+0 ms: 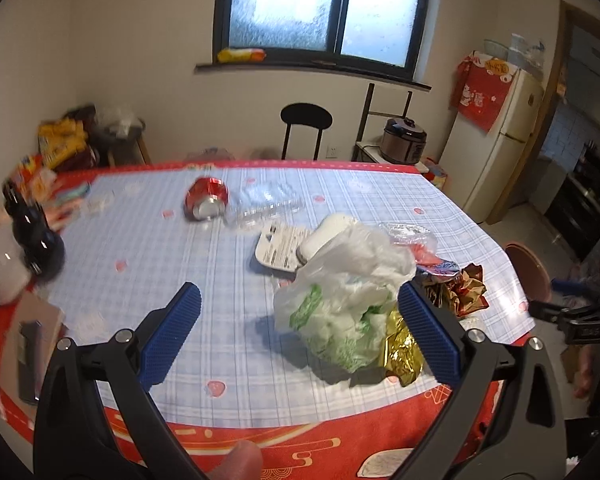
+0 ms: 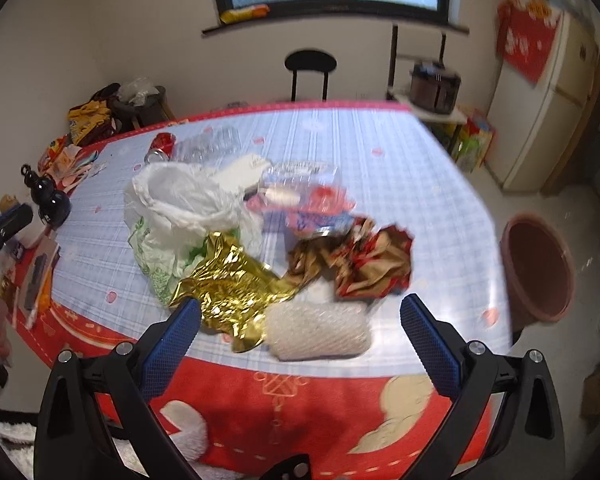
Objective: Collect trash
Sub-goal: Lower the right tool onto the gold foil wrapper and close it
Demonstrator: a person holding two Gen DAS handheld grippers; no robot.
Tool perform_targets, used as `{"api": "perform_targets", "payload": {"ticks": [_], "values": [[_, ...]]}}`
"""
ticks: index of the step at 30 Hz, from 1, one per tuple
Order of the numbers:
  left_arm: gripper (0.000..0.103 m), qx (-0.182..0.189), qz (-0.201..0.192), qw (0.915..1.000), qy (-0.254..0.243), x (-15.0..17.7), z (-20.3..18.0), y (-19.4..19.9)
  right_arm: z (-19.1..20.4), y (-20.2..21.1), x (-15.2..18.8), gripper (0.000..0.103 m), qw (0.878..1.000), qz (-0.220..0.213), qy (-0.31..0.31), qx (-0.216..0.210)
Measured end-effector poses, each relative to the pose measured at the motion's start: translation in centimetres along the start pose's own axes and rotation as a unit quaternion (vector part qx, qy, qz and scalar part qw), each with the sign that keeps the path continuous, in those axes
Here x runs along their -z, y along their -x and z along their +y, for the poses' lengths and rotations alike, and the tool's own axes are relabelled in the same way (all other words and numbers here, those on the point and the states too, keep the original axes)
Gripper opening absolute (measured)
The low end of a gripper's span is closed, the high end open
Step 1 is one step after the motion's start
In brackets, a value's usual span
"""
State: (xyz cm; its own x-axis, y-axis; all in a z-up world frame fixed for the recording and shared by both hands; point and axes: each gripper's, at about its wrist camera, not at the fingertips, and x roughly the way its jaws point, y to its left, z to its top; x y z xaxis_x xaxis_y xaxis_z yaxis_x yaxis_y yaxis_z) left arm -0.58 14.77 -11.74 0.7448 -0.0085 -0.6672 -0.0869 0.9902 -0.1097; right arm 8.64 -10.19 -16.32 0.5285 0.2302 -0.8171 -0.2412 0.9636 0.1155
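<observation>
Table (image 1: 148,240) under a blue check cloth with red border, trash strewn across it. My left gripper (image 1: 300,332) hangs above the near edge, jaws spread wide, holding nothing; the white-and-green plastic bag (image 1: 340,300) sits between and just past the pads, the right pad close by its edge. A gold foil wrapper (image 1: 402,354) lies against the bag's near side. Farther back: a crushed red can (image 1: 206,200) on its side, a clear plastic tray (image 1: 268,204) just beside it, a printed white card (image 1: 278,250) near the bag. My right gripper (image 2: 300,334) also stands spread and empty, over the table's near edge; a white foam mesh sleeve (image 2: 320,332) lies between its pads, touching the gold foil. A crumpled red-and-brown wrapper (image 2: 364,264) sits just behind. A brown basin (image 2: 540,268) stands on the floor to the right of the table.
</observation>
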Motion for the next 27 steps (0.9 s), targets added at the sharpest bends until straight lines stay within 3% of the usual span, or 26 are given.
{"api": "perform_targets", "payload": {"ticks": [3, 9, 16, 22, 27], "values": [[0.097, -0.01, 0.01, 0.9999, 0.006, 0.6, 1.9, -1.1, 0.2, -2.3, 0.7, 0.098, 0.999, 0.025, -0.043, -0.015], [0.097, 0.011, 0.039, 0.9992, 0.005, 1.3, 4.3, -4.1, 1.6, -5.1, 1.7, 0.098, 0.996, 0.04, -0.075, 0.006], [0.097, 0.039, 0.065, 0.9971, -0.005, 1.7, 5.9, -6.2, 6.0, -8.0, 1.6, 0.098, 0.997, 0.051, -0.046, -0.014], [0.096, 0.038, 0.071, 0.9968, 0.001, 2.0, 7.3, -6.7, 7.9, -12.0, -0.6, 0.077, 0.993, 0.045, -0.101, -0.047], [0.096, 0.04, 0.078, 0.9962, 0.005, 2.5, 8.2, -6.9, 6.7, -16.2, -0.5, 0.063, 0.979, 0.079, -0.185, -0.044]]}}
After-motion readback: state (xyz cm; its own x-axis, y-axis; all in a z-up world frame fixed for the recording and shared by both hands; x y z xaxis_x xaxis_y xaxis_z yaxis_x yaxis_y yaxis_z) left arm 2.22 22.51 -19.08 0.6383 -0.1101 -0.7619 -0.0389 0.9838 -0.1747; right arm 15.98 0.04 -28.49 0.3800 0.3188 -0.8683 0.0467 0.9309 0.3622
